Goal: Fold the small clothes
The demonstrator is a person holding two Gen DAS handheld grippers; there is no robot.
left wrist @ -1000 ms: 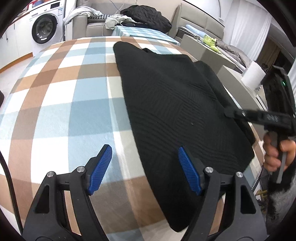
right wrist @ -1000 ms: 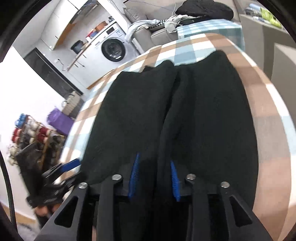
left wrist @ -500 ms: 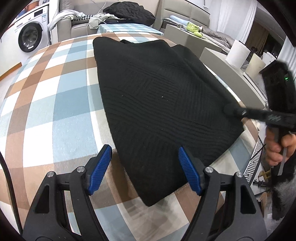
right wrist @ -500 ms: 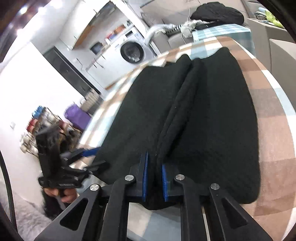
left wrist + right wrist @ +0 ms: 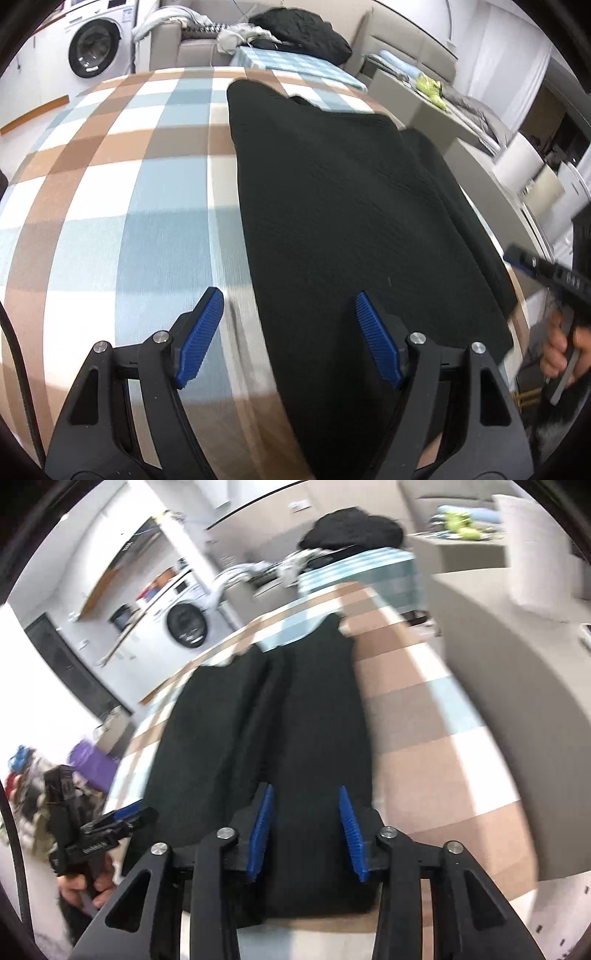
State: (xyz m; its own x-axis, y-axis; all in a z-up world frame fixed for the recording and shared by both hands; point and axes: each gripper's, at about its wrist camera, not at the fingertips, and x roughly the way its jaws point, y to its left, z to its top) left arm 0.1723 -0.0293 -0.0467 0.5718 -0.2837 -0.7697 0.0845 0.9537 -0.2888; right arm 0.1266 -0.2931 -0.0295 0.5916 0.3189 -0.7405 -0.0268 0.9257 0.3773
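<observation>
Black knit garment [image 5: 351, 236] flat on checked surface [image 5: 110, 221], partly folded lengthwise. Right gripper [image 5: 306, 827] just opening, empty, above near hem; left gripper [image 5: 288, 332] wide, empty, over left edge. Next, probably: regrip for cross fold.

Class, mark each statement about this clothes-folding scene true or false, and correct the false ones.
1. The black knit garment lies on a checked tablecloth. True.
2. The left tongs are clamped on the garment. False: they stand wide open, one pad over the cloth, one over the garment.
3. A front-loading washing machine stands in the background. True.
4. The right tongs pinch a fold of the garment. False: their pads have just opened and stand apart above it.
5. The garment is red. False: it is black.
</observation>
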